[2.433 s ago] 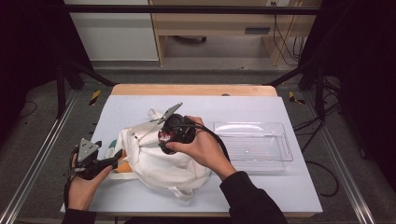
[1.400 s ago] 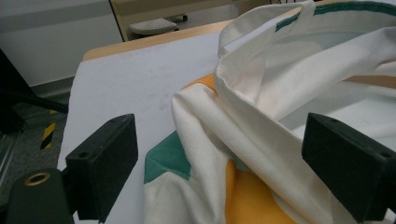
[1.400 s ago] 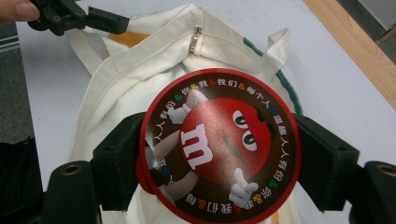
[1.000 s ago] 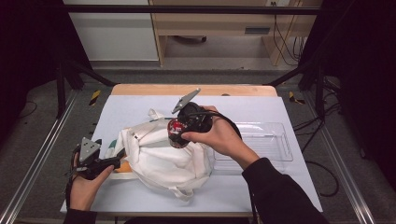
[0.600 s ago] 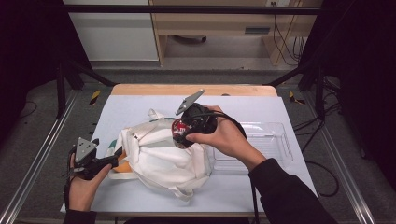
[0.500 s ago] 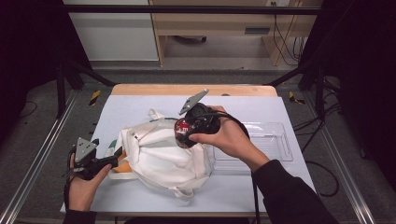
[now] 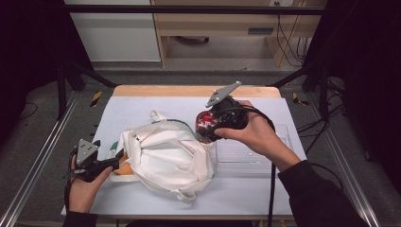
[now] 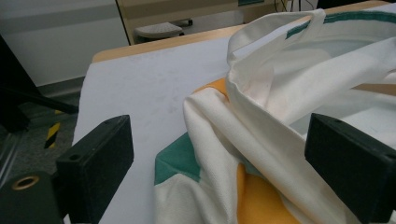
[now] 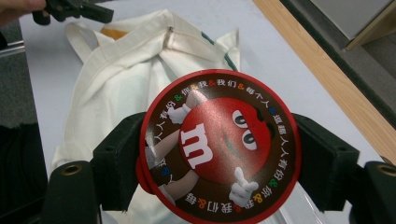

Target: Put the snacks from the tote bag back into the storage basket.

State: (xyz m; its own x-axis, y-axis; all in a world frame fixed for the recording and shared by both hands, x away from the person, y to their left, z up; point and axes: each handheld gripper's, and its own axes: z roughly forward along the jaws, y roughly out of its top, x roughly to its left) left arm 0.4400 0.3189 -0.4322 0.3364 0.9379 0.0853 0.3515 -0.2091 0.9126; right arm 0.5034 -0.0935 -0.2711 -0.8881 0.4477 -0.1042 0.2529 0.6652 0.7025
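A white cloth tote bag (image 7: 163, 156) with green and orange parts lies crumpled on the table's left half. My left gripper (image 7: 113, 160) is at the bag's left edge. In the left gripper view it (image 8: 229, 158) stands open, its jaws wide apart on either side of the bag's folded fabric (image 8: 280, 93). My right gripper (image 7: 210, 128) hovers above the bag's right edge, shut on a round red M&M's tin (image 7: 204, 120). In the right gripper view the tin's lid (image 9: 219, 149) faces the camera, clamped between both jaws, with the bag (image 9: 126, 79) below.
A clear plastic tray (image 7: 255, 153) lies on the white table surface (image 7: 142, 113) right of the bag, partly under my right hand. The table's wooden far edge (image 7: 189, 91) is behind. Metal frame rails (image 7: 33, 170) run along both sides.
My right gripper has lifted the red tin up from the bag and carried it to the right, toward the clear tray. The left gripper has stayed at the bag's edge.
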